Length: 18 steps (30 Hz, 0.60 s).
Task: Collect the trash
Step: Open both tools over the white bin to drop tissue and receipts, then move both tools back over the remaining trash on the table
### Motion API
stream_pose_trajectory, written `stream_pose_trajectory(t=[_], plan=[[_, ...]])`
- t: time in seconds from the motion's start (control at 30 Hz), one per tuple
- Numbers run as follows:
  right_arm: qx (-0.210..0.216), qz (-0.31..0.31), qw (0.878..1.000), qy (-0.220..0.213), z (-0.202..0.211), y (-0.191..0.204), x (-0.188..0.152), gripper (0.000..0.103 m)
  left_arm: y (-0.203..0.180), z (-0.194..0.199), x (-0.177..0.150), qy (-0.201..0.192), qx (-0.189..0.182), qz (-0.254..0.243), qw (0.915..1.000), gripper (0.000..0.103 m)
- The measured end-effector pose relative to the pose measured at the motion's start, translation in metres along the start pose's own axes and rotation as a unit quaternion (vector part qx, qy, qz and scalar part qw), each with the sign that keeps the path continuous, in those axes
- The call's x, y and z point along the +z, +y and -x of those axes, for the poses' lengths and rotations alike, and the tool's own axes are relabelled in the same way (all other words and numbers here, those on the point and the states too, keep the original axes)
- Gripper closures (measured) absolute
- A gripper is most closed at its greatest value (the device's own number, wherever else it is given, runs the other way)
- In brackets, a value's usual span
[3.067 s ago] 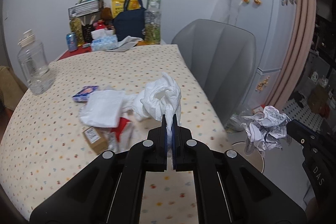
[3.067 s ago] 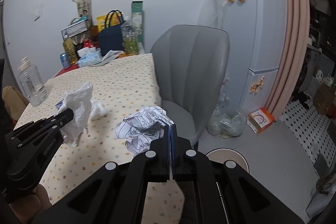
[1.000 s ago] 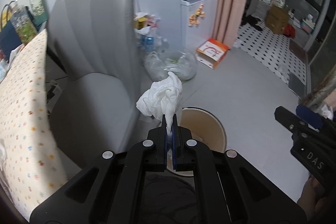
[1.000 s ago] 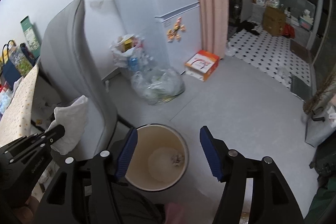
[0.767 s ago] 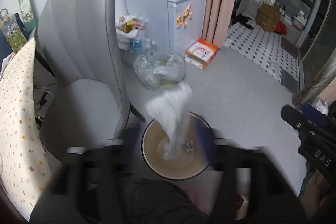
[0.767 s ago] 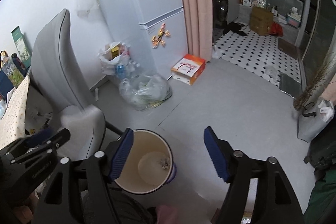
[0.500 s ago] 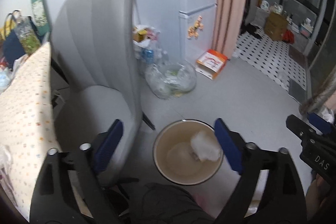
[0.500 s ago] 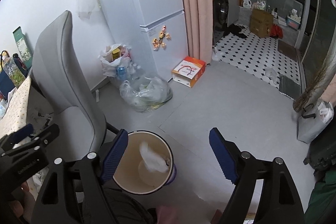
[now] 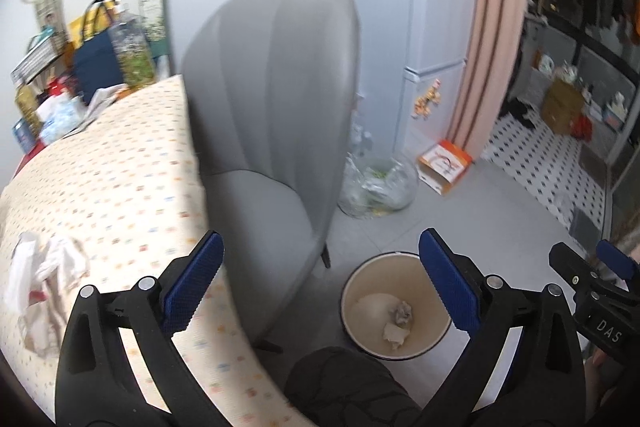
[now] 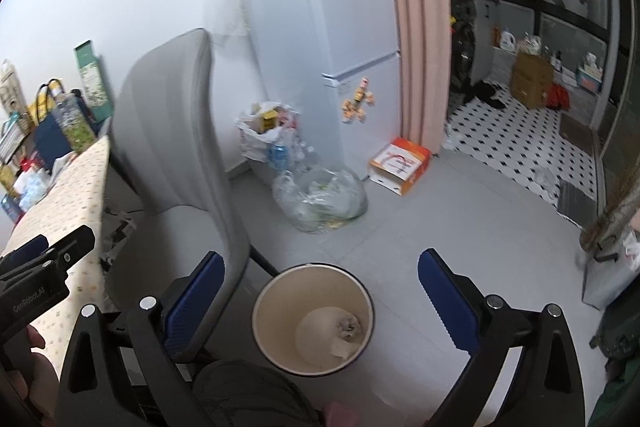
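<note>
A round cream trash bin (image 9: 360, 283) stands on the grey floor beside the chair; it also shows in the right wrist view (image 10: 272, 291). Crumpled paper (image 9: 401, 311) and a white wad (image 9: 394, 334) lie at its bottom. My left gripper (image 9: 320, 283) is open and empty, above the table edge and the bin. My right gripper (image 10: 320, 291) is open and empty, above the bin. White wrappers and tissue (image 9: 44, 271) lie on the dotted tablecloth (image 9: 112, 171) at the left.
A grey chair (image 9: 272, 99) stands between table and bin. A clear bag of rubbish (image 10: 320, 199), an orange box (image 10: 400, 159) and a white fridge (image 10: 344, 27) stand beyond. Bags and bottles (image 9: 100, 63) crowd the table's far end.
Both grippers carried trash from the table to the bin and opened. The white wad fell into the bin. The left gripper has since swung left, back toward the table.
</note>
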State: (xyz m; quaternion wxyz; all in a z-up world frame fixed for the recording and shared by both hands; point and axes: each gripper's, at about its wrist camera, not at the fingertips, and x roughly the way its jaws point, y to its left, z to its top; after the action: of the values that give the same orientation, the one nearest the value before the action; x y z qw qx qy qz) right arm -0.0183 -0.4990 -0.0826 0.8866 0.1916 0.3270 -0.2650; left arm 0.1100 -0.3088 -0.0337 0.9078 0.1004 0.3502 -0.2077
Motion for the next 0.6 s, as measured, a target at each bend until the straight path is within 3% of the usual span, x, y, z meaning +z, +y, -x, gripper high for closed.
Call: stream_pose_trajectory(t=[0.23, 0.6], plan=[[0.027, 0.035, 0.999, -0.017, 0.024, 0.047, -0.002, 0.008, 0.052, 0.035, -0.010, -0.034, 0.034, 0.044, 0.9979, 0.006], [0.076, 0.084, 0.992, -0.050, 0.071, 0.119, -0.009, 0.008, 0.116, 0.090, -0.024, -0.097, 0.107, 0.088, 0.9856, 0.006]])
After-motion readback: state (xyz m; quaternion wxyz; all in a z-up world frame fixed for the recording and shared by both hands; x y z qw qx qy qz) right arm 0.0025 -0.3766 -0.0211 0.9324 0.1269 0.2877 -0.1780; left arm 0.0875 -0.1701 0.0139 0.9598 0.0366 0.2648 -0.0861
